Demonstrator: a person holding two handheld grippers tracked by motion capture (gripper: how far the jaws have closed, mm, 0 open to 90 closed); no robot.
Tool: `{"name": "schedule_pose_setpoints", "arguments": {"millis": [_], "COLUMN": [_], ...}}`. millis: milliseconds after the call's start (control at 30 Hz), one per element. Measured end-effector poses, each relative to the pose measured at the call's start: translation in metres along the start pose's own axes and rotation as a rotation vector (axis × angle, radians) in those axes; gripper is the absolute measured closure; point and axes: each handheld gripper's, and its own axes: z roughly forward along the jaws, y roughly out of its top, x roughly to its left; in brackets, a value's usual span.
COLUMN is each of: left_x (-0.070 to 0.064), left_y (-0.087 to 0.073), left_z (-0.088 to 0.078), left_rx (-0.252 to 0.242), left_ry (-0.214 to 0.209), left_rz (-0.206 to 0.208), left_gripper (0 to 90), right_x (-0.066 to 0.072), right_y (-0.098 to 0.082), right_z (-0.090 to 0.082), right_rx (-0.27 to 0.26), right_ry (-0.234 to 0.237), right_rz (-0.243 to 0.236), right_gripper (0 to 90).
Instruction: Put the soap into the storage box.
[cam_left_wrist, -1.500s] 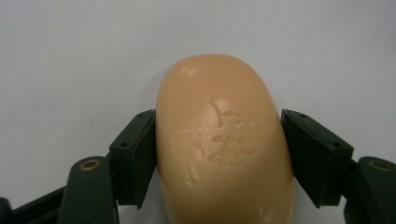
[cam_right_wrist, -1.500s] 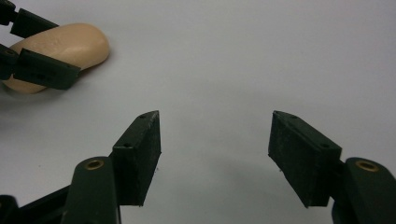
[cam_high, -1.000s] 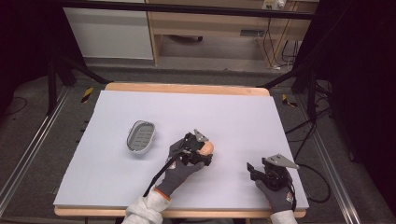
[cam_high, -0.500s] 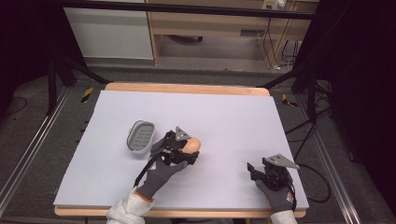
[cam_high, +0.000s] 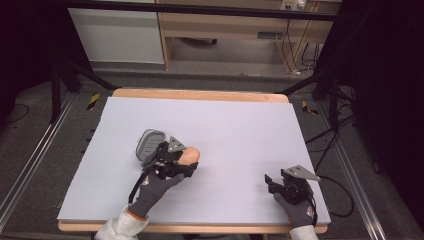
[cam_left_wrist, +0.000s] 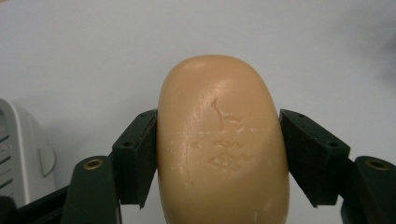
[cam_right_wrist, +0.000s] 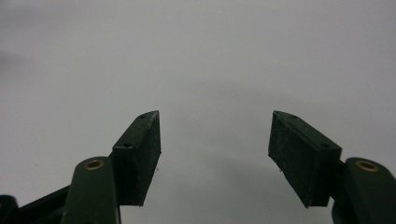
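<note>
CHANGE: left tool (cam_high: 186, 161) with the tan oval soap bar (cam_high: 190, 155) has shifted toward the desk's left edge, now just beside the grey slotted plastic soap dish (cam_high: 150, 145), possibly touching | LEFT: gloved hand low, tool pinching the soap's sides | RIGHT: right tool (cam_high: 270, 182) spread, resting near the front-right corner, unmoved

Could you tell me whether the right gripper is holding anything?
No, the right gripper has its jaws apart with nothing between them.
</note>
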Motion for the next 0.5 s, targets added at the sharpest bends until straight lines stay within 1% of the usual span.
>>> {"name": "schedule_pose_setpoints", "arguments": {"millis": [200,333,367,467,500], "left_x": [0.009,0.019,0.021,0.029,0.031], "left_y": [-0.002,-0.003,-0.002,-0.002,-0.002], "left_z": [-0.013,-0.020,-0.021,-0.026,-0.027], "left_rx": [-0.023,-0.039,-0.041,-0.047,-0.053], "left_ry": [0.008,0.018,0.020,0.024,0.028], "left_rz": [-0.020,-0.044,-0.048,-0.064,-0.075], "left_gripper": [31.1,31.1,31.1,31.2,31.2], "right_x": [0.000,0.001,0.001,0.001,0.001], "right_y": [0.000,0.000,0.000,0.000,0.000], "right_z": [-0.001,0.000,0.000,0.000,0.000], "right_rx": [-0.002,0.002,-0.001,-0.003,-0.003], "right_ry": [0.002,0.011,0.005,0.007,0.007], "right_rz": [0.003,0.008,-0.003,-0.004,-0.004], "right_gripper": [34.2,34.1,34.2,34.1,34.2]}}
